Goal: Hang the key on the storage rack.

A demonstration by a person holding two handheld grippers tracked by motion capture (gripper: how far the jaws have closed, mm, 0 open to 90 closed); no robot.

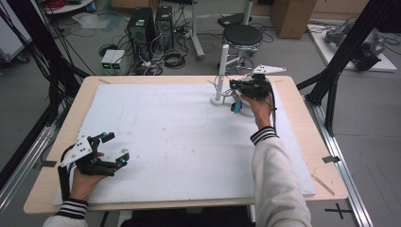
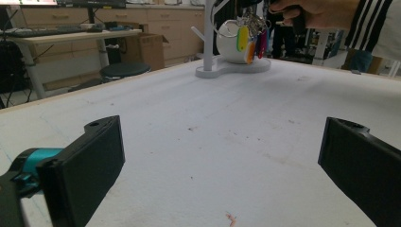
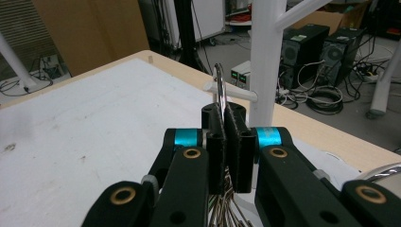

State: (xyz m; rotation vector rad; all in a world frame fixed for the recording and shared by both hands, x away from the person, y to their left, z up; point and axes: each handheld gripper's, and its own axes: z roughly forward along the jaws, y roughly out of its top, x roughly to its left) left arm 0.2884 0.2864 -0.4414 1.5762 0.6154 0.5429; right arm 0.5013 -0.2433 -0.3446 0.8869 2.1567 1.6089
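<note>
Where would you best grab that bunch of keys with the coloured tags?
By the metal key ring at the top, as the right gripper does, jaws flat on both its sides. The coloured tags dangle loose below, and the upright ring can then slide onto a peg of the white stand.

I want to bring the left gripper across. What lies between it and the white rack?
Nothing: in the left gripper view, only bare white table stretches from the left gripper to the white rack.

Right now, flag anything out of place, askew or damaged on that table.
Nothing stands out. The white stand is upright, the right gripper pinches a key ring beside its peg, and the white mat shows only faint marks.
</note>
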